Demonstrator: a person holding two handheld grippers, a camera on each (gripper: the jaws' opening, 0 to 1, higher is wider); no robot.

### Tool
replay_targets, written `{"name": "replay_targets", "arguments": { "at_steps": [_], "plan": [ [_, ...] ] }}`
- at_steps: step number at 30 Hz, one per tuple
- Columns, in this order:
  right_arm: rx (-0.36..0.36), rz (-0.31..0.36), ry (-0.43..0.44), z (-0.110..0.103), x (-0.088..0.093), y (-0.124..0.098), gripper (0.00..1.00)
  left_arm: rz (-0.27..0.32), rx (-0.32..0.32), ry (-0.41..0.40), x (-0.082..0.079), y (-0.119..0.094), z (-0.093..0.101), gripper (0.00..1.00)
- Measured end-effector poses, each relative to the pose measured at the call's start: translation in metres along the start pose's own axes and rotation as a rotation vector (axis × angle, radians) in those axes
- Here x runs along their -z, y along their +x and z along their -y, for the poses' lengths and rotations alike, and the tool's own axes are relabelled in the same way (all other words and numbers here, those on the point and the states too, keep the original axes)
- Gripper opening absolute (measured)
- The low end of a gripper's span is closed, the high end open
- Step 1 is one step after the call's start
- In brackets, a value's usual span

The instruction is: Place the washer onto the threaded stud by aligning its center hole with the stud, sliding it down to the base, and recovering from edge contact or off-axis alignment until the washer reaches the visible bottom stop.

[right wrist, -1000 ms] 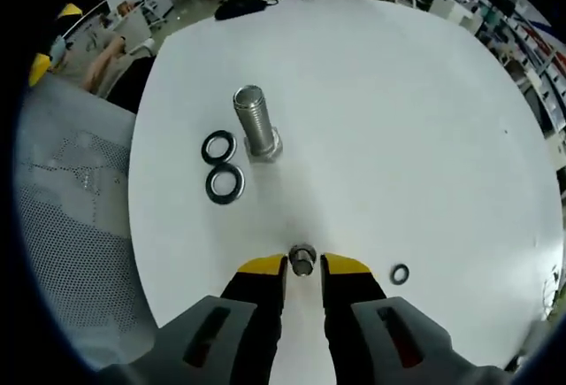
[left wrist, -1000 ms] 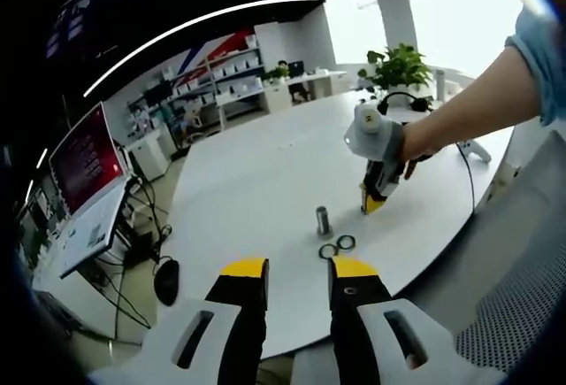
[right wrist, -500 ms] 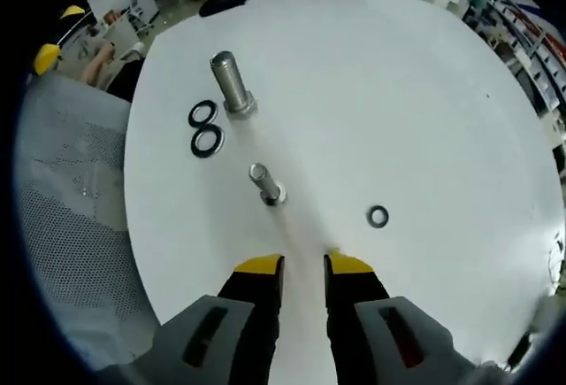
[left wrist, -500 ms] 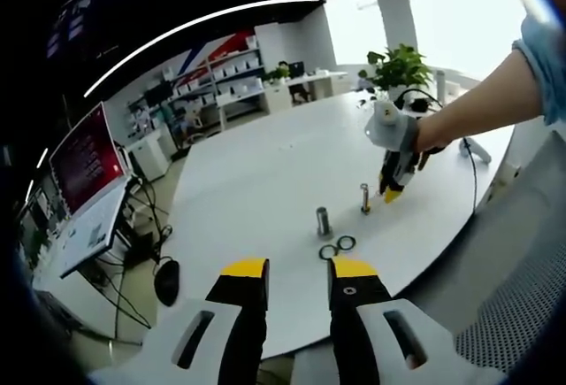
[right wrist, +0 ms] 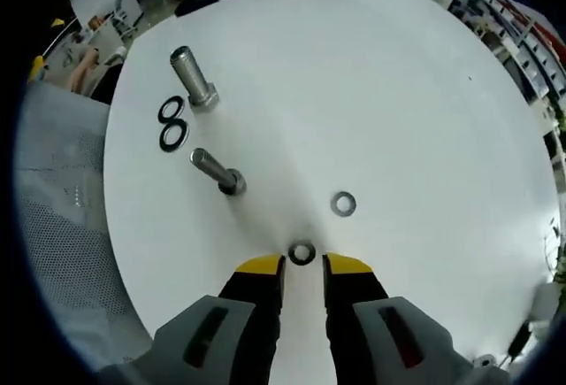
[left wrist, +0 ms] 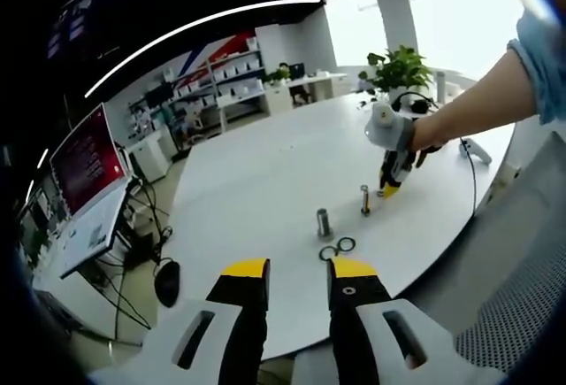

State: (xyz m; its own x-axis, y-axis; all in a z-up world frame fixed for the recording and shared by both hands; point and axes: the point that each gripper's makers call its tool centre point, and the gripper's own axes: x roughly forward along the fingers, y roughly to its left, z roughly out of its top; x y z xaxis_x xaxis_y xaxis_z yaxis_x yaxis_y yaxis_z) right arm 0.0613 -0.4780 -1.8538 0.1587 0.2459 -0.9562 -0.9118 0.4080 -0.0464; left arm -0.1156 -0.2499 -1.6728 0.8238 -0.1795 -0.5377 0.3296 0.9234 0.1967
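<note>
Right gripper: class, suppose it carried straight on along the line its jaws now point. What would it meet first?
Most likely the small washer lying on the white table, just ahead of the right gripper and in line with the gap between its open jaws. Whether the tips already touch it or hang above it is unclear.

left gripper (left wrist: 296, 270): black jaws, yellow tips, grey body | right gripper (right wrist: 302, 265): same | sleeve (left wrist: 541, 57): light blue

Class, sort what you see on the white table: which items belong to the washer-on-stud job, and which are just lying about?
Job items:
right gripper
small washer at its tips
thin stud

Lying about:
thick stud
two dark rings
second small washer
potted plant
</note>
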Motion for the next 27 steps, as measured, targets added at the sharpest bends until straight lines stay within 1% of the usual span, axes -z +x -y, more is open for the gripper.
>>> {"name": "replay_targets", "arguments": {
  "at_steps": [2, 4, 5, 6, 7, 11, 15, 18, 21, 27],
  "plan": [
    [-0.005, 0.005, 0.002, 0.0008, -0.0025, 0.0006, 0.19, -0.001, 0.0, -0.001, 0.0002, -0.0001, 0.0, 0.23],
    [-0.043, -0.005, 0.008, -0.0047, -0.0019, 0.001, 0.17, 0.0, 0.0, -0.002, 0.0002, -0.0002, 0.0, 0.23],
    [-0.031, -0.005, 0.006, -0.0038, -0.0022, 0.0004, 0.17, -0.001, 0.001, -0.003, 0.0004, -0.0002, 0.0001, 0.23],
    [-0.033, -0.012, -0.005, -0.0054, -0.0016, 0.0, 0.17, -0.002, 0.001, -0.003, 0.0005, -0.0002, 0.0, 0.23],
    [-0.038, -0.019, -0.041, -0.0064, -0.0011, -0.0003, 0.17, -0.002, 0.001, -0.004, 0.0005, -0.0002, -0.0001, 0.23],
    [-0.047, -0.017, -0.049, -0.0054, 0.0004, -0.0003, 0.17, -0.001, 0.002, -0.003, 0.0002, -0.0002, 0.0002, 0.23],
    [-0.056, 0.006, -0.059, -0.0052, 0.002, -0.001, 0.17, 0.002, 0.001, -0.005, -0.0003, -0.0003, -0.0001, 0.23],
    [-0.049, 0.006, -0.055, -0.0038, 0.0015, -0.0004, 0.15, 0.003, -0.001, -0.006, -0.0004, -0.0003, -0.0003, 0.23],
    [-0.041, -0.016, -0.062, -0.0053, 0.0015, 0.0, 0.15, 0.005, 0.0, -0.015, -0.0003, -0.0004, -0.0004, 0.23],
    [-0.013, -0.071, -0.097, -0.0063, 0.0018, 0.001, 0.15, -0.005, 0.001, -0.006, 0.0011, 0.0, 0.0003, 0.23]
  ]
}}
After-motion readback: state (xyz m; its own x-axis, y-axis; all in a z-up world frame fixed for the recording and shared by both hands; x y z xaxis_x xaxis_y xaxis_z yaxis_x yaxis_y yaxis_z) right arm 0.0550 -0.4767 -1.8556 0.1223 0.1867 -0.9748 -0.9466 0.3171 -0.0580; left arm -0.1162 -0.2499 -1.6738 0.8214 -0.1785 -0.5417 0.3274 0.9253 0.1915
